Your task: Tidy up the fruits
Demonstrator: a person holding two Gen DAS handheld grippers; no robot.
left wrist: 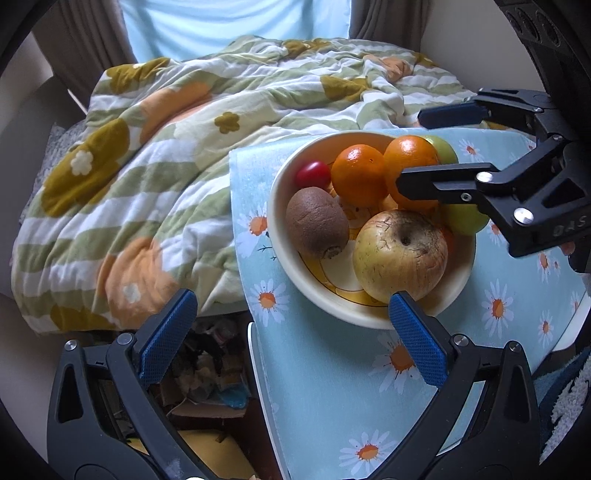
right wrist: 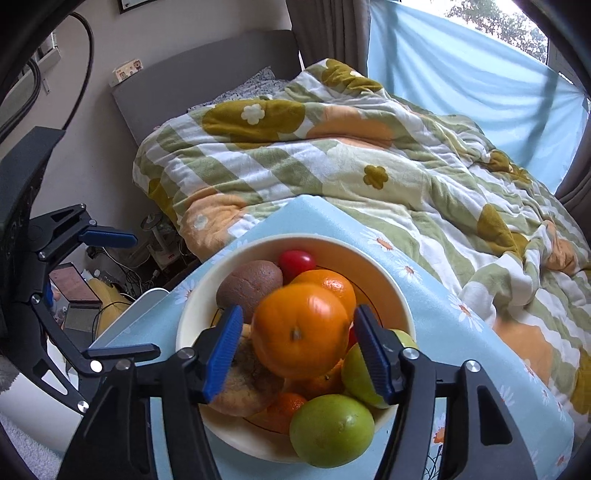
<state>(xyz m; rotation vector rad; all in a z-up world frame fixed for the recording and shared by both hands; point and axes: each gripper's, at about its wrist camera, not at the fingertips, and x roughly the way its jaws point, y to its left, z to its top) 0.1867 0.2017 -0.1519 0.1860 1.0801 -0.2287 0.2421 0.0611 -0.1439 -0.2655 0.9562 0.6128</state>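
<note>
A small table [left wrist: 255, 354] beside the bed carries a pale blue daisy-print cloth [left wrist: 332, 398], on which a cream fruit bowl [left wrist: 280, 206] stands.

A bed [right wrist: 332, 155] fills the far side, covered by a rumpled quilt [left wrist: 166, 177] in green and white stripes with orange and mustard flowers. A grey headboard [right wrist: 207, 81] stands against a pale wall [right wrist: 96, 122]. Daylight comes through a light blue curtain [right wrist: 461, 88] flanked by brown drapes [right wrist: 325, 29]. Clutter lies on the floor [left wrist: 207, 373] beside the bed.
</note>
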